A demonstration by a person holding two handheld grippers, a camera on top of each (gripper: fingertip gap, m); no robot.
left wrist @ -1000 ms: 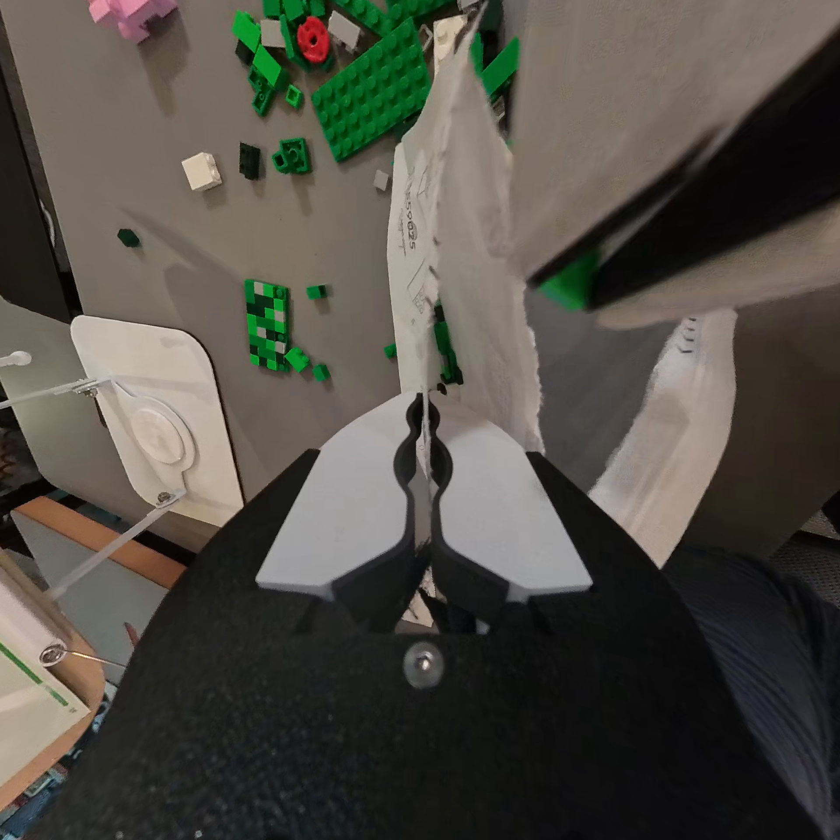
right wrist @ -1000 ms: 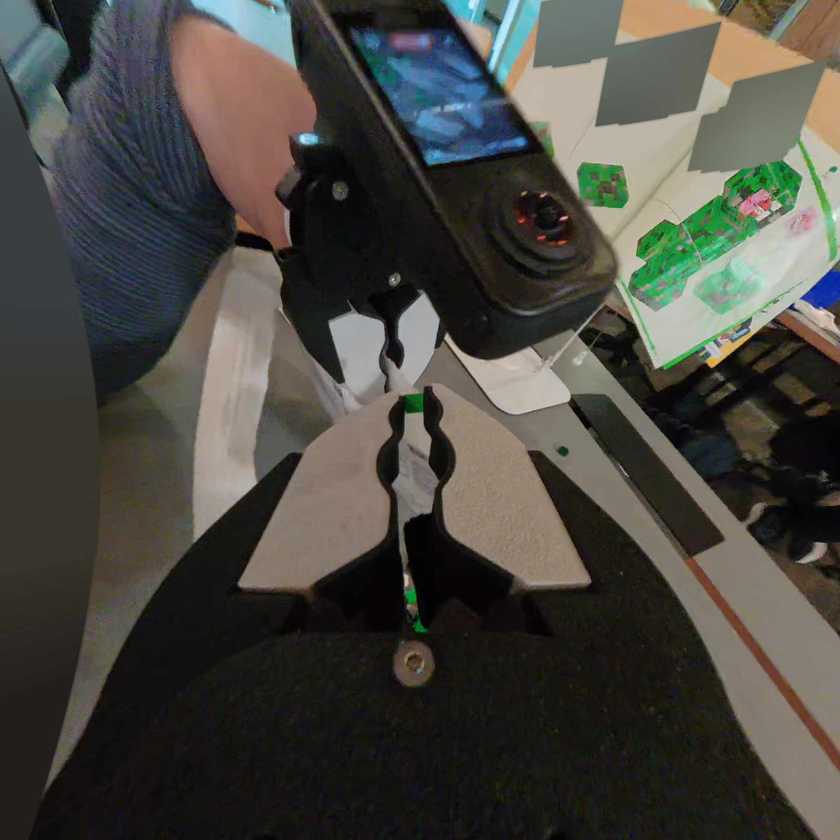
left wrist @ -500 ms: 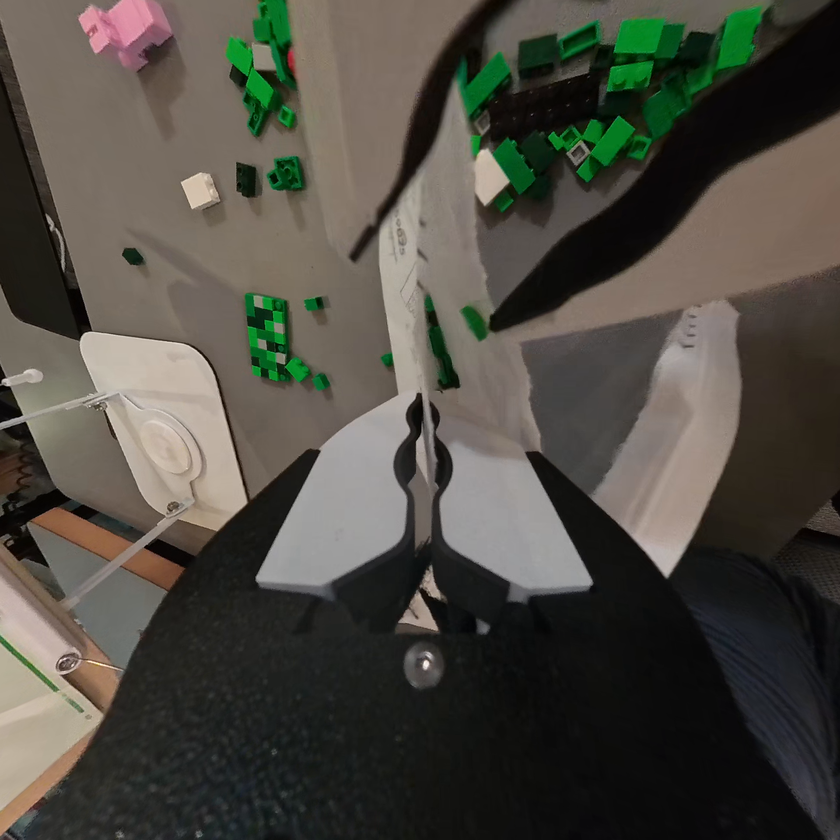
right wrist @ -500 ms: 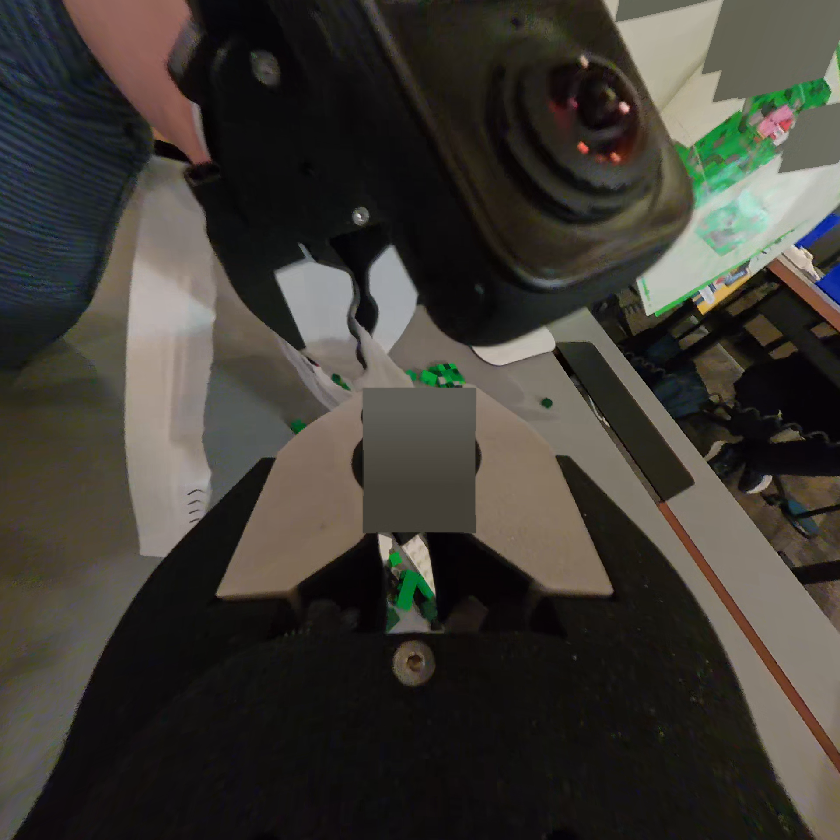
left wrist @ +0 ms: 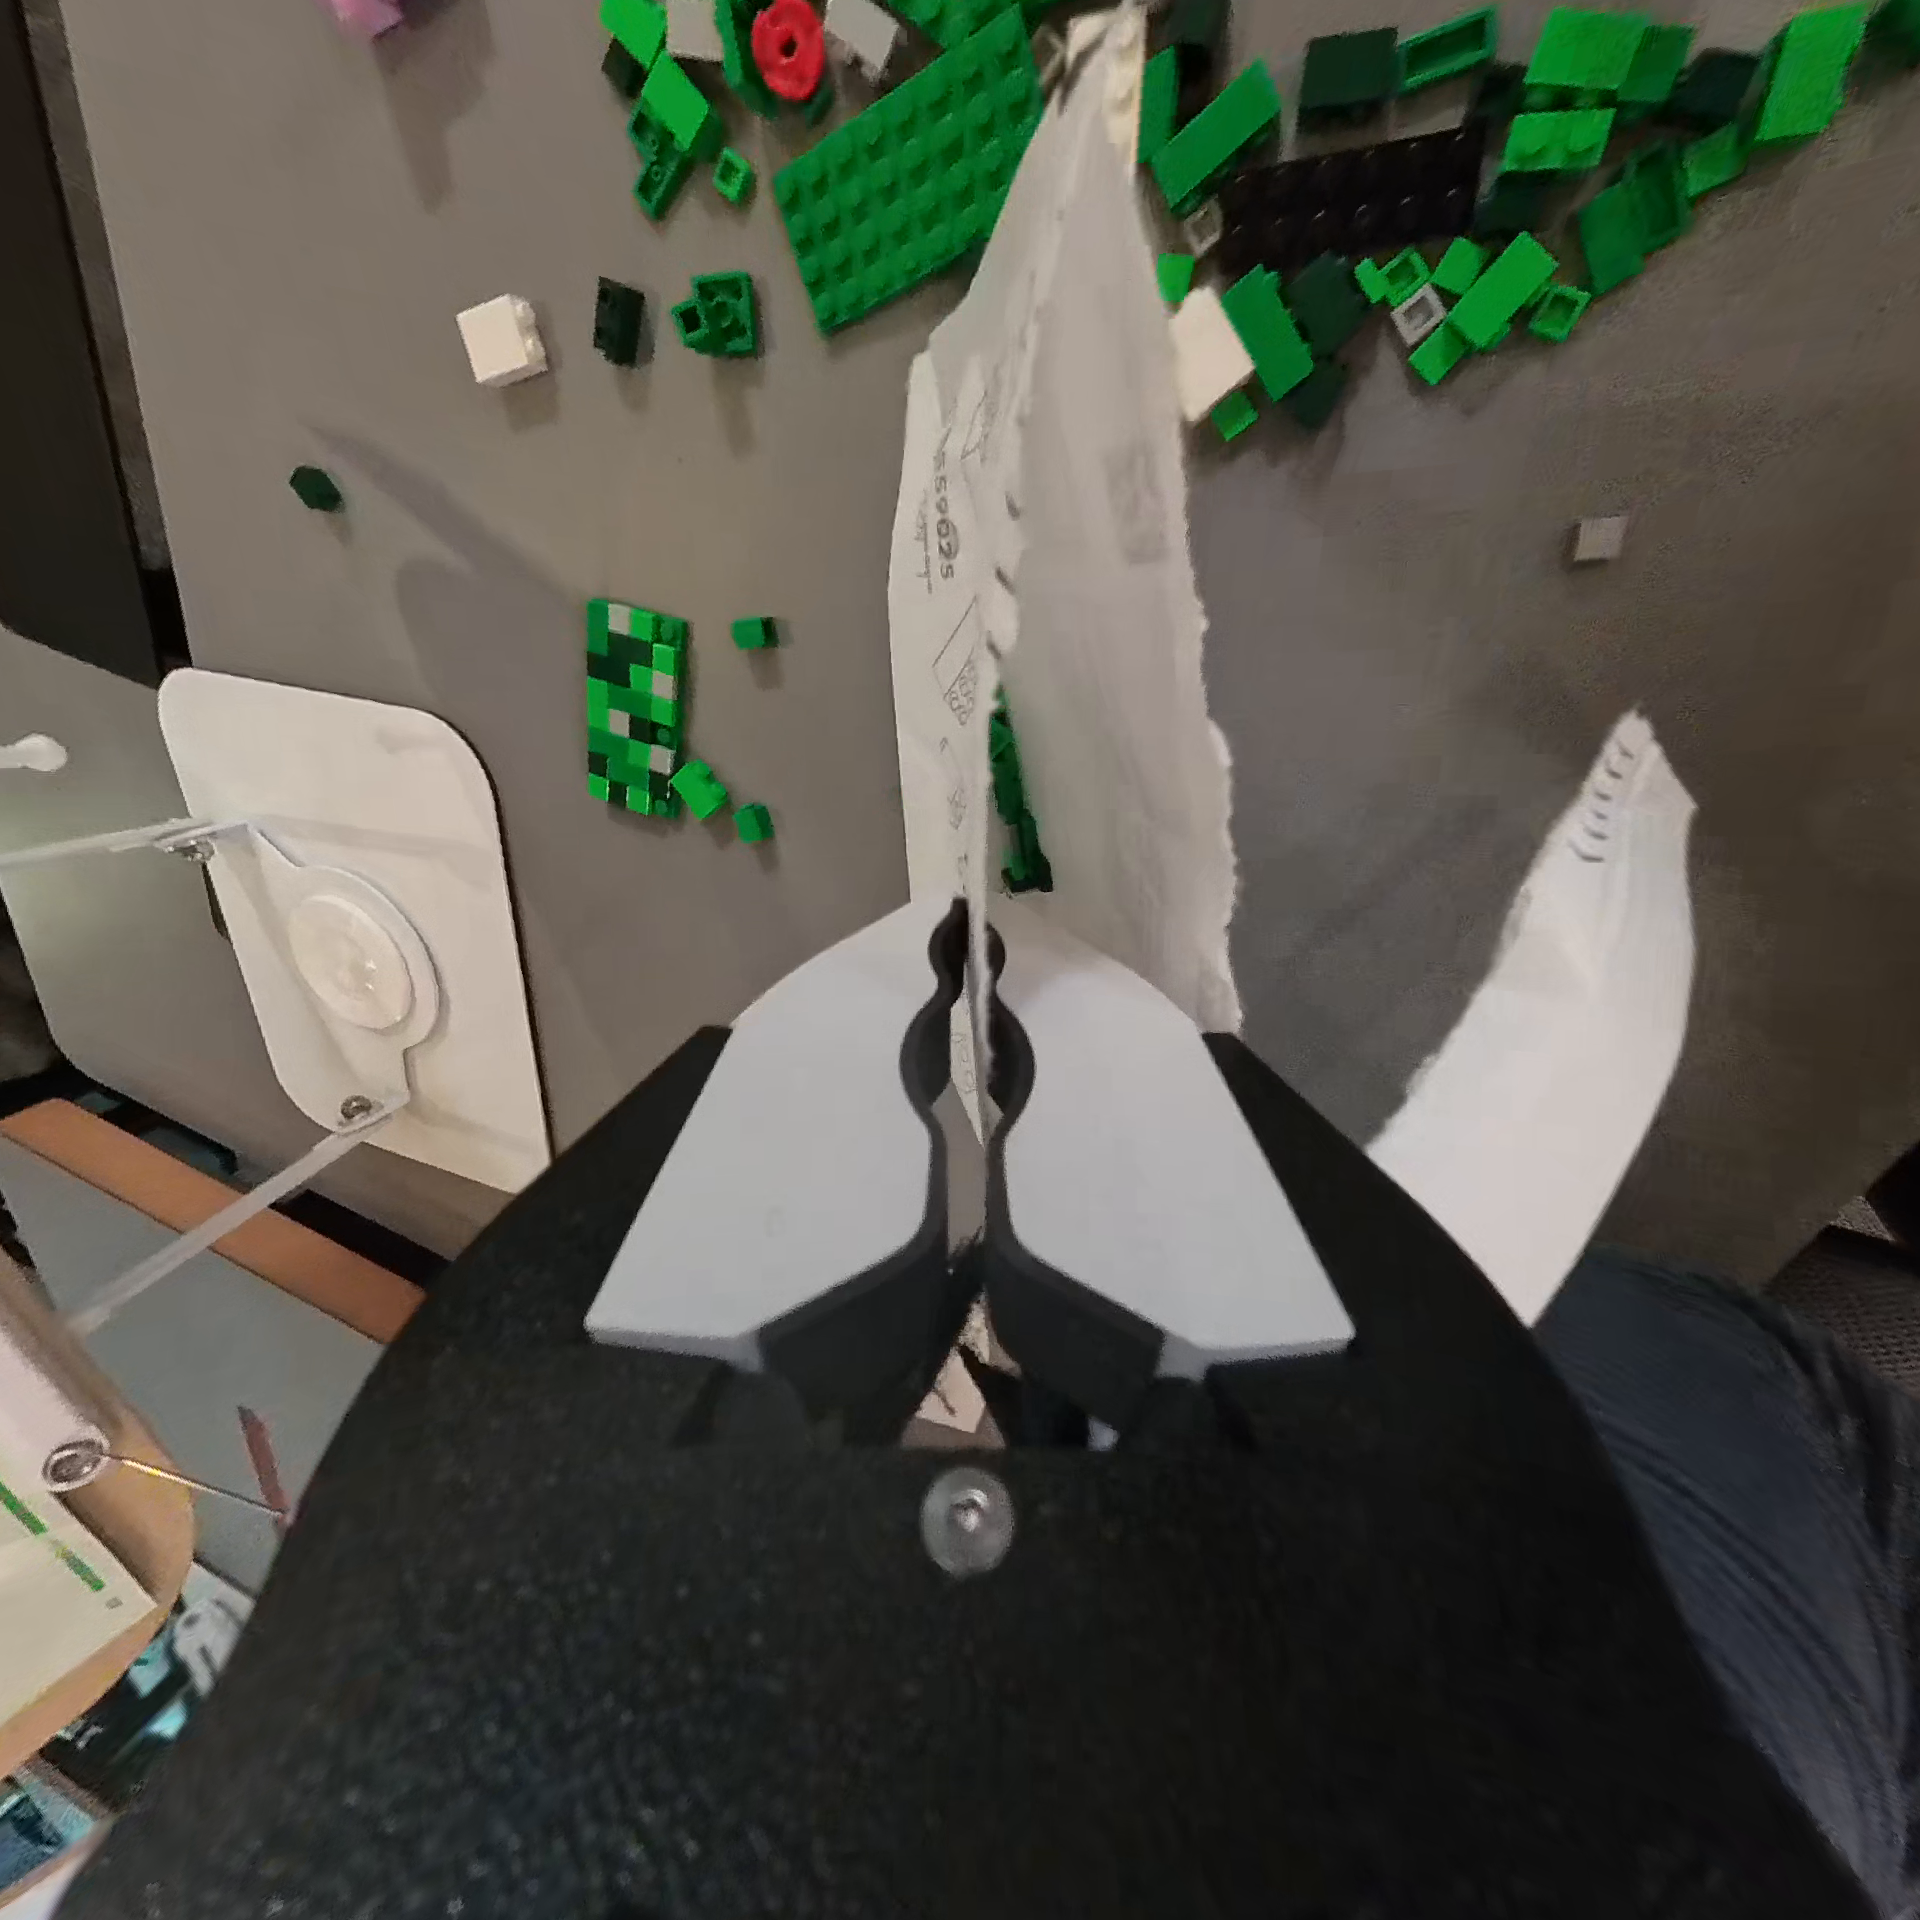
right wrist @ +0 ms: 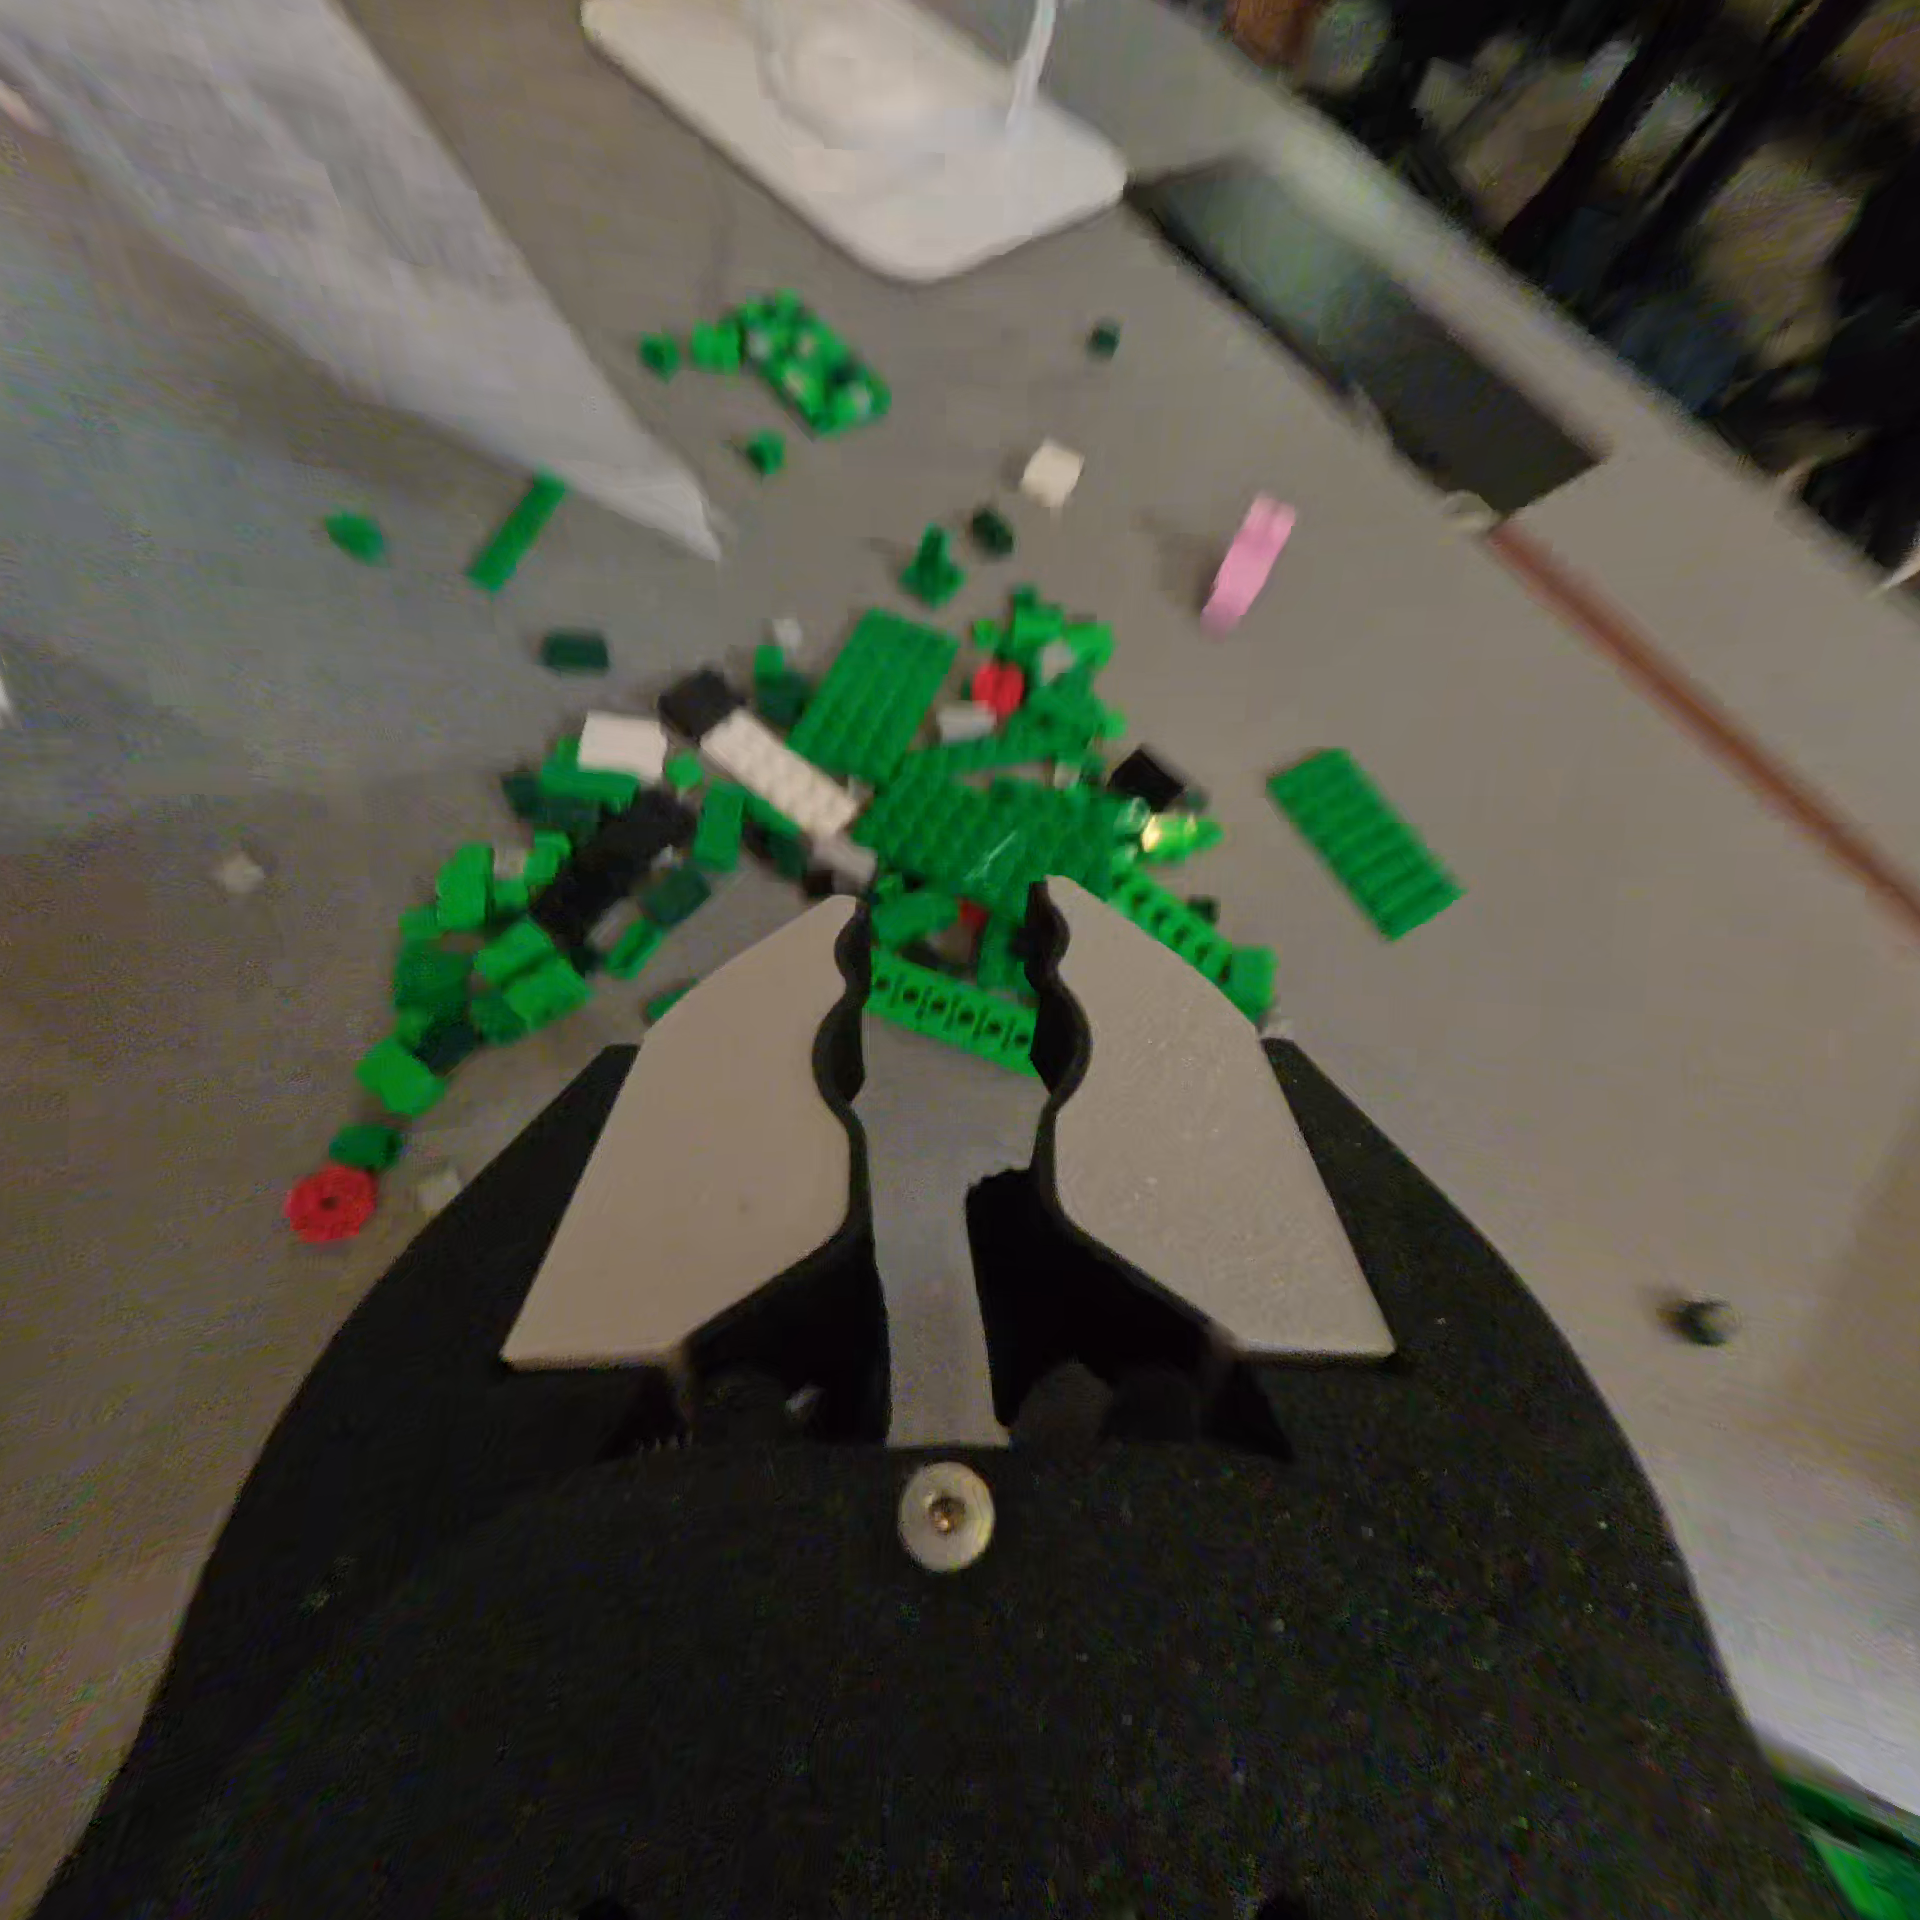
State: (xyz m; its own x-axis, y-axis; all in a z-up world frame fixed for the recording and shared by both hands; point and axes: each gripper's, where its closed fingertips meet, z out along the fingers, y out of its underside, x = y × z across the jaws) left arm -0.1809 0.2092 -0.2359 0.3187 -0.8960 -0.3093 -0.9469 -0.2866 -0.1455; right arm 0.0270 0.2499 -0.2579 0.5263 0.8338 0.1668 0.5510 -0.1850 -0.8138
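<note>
My left gripper point(left wrist: 971, 914) is shut on a torn white paper bag point(left wrist: 1081, 582) and holds it up above the grey table point(left wrist: 364, 416). A few green pieces show inside the bag's open tear point(left wrist: 1013, 800). My right gripper point(right wrist: 948, 902) is open and empty, just above a pile of green, black and white bricks point(right wrist: 831, 821). The same pile lies at the top of the left wrist view point(left wrist: 1455, 208). The bag shows blurred at the upper left of the right wrist view point(right wrist: 343, 270).
A small checkered green plate point(left wrist: 636, 707), a white brick point(left wrist: 501, 338), a red round piece point(left wrist: 787, 47) and a large green plate point(left wrist: 904, 197) lie on the table. A white stand base point(left wrist: 343, 914) sits at its left edge. Another white paper strip point(left wrist: 1548, 1029) lies at the right. A pink piece point(right wrist: 1247, 566) lies farther off. The large green plate point(left wrist: 904, 197) is about 12 centimeters from my right fingertips. My right wrist view point(right wrist: 873, 681) looks at it from another angle.
My right gripper has let go of the bag, opened and swung away over the brick pile. It no longer shows in the left wrist view. My left gripper still holds the bag.
</note>
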